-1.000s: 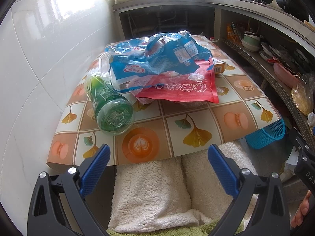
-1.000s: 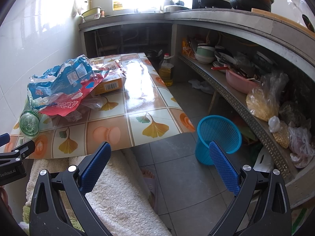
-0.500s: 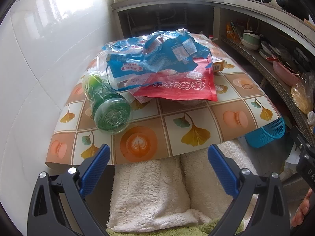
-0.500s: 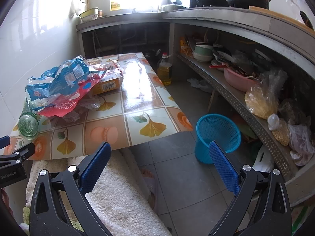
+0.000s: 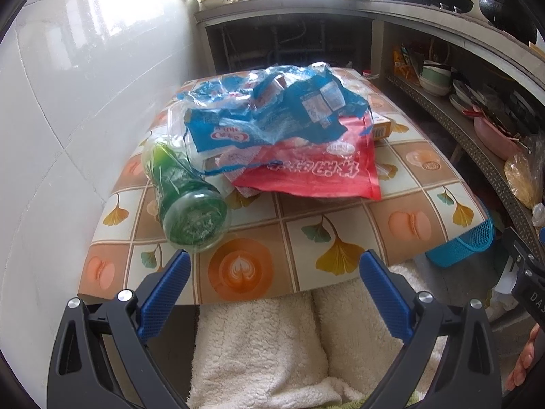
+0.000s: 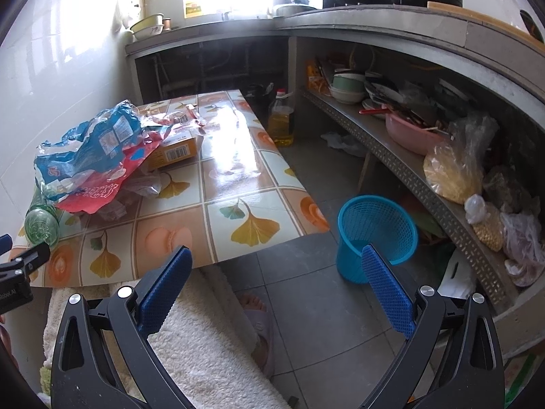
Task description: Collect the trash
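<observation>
1. The left tongs [image 5: 274, 272] are released, their blue pads spread wide with nothing between them. They hang above the near edge of the tabletop [image 5: 340, 231], over the person's lap in fluffy white cloth [image 5: 259, 341].
2. The right tongs [image 6: 276, 270] are likewise released and empty. They hang off the near right corner of the tabletop, above the grey floor tiles [image 6: 316, 310] and the person's foot in a slipper [image 6: 259, 320].
3. A green bottle [image 5: 185, 201] lies on its side on the tabletop just beyond the left tongs, its base turned toward them; it is near the tabletop's left edge.
4. Behind the bottle a crumpled blue wrapper [image 5: 272, 116] lies on top of a red bag [image 5: 323, 173], both on the left half of the tabletop; a thin strip of the blue wrapper trails over the bottle.
5. A yellow carton [image 6: 177, 150] sits on the tabletop just to the right of the red bag, partly under it.
6. The right half of the tabletop shows bare patterned cloth with a bright glare.
7. A blue mesh bin [image 6: 374, 235] stands upright on the floor just off the tabletop's near right corner, beside the low shelf [image 6: 408, 167].
8. A bottle of yellow oil [image 6: 281, 121] stands on the floor past the tabletop's far right side.
</observation>
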